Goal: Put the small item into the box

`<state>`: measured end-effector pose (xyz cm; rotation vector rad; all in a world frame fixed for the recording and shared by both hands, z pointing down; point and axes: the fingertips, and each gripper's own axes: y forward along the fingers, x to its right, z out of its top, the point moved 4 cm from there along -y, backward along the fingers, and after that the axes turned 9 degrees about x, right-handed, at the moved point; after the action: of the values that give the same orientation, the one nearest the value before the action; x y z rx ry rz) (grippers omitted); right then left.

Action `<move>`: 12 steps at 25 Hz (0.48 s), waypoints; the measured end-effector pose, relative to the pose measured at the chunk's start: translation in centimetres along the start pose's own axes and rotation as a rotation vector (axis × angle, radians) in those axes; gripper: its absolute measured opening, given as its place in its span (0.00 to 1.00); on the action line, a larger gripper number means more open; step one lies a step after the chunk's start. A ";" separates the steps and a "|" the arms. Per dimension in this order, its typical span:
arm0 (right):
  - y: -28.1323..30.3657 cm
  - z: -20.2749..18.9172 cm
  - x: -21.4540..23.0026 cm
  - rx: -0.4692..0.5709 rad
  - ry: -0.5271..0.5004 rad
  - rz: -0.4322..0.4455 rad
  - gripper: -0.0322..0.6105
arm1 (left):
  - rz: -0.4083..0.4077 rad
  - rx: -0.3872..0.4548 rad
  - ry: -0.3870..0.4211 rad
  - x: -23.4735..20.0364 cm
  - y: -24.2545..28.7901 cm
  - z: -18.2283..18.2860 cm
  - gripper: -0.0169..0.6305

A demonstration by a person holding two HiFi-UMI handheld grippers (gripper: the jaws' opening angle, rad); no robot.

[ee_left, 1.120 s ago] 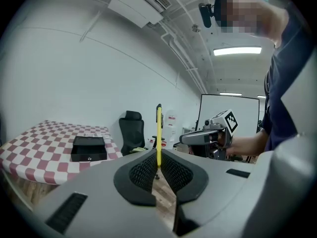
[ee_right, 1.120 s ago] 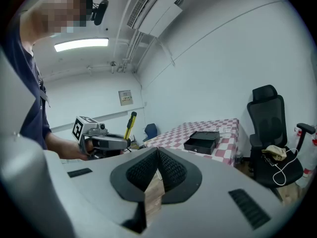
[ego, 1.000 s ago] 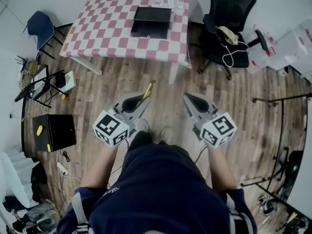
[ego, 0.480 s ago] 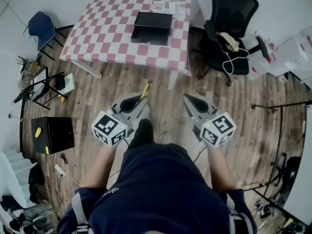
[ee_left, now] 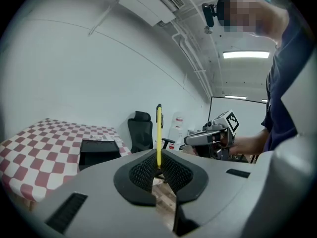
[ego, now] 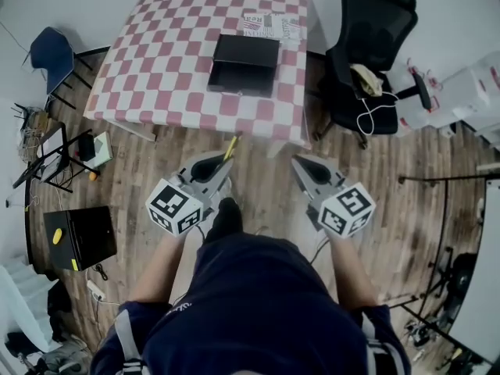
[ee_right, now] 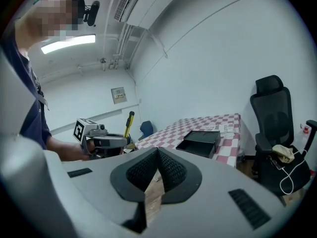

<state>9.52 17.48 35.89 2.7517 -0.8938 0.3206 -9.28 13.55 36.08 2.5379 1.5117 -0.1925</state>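
A yellow pen [ego: 230, 148] with a black clip stands upright between the pads of my left gripper [ego: 224, 162], which is shut on its lower end; in the left gripper view the pen [ee_left: 158, 132] rises straight from the left gripper [ee_left: 158, 168]. My right gripper [ego: 298, 162] is held beside it, shut with nothing in it, as the right gripper view also shows of the right gripper [ee_right: 157, 152]. An open black box [ego: 244, 62] lies on the red-and-white checkered table [ego: 148, 76] ahead, well beyond both grippers. The box [ee_right: 200, 143] shows in the right gripper view too.
A black office chair [ego: 366, 53] with a white cable on its seat stands right of the table. Printed sheets [ego: 270, 26] lie behind the box. On the wooden floor at left are a black case [ego: 80, 237], a blue chair [ego: 47, 53] and a stand. White boxes [ego: 465, 80] sit far right.
The table and box have drawn nearer and lower in the head view as the person steps toward them. Both grippers keep their pose, the pen still held.
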 end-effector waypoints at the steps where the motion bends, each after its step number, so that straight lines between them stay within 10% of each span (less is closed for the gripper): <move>1: 1.4 0.2 0.4 -0.006 0.001 -0.002 0.07 | -0.005 -0.002 -0.004 -1.5 0.4 0.1 0.10; 12: 16.2 3.7 2.7 -0.042 -0.003 -0.045 0.07 | -0.064 -0.027 -0.021 -16.5 2.9 2.7 0.10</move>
<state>2.50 2.16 35.53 2.7298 -0.8284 0.2869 -14.57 -2.56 37.06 2.4609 1.5785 -0.2057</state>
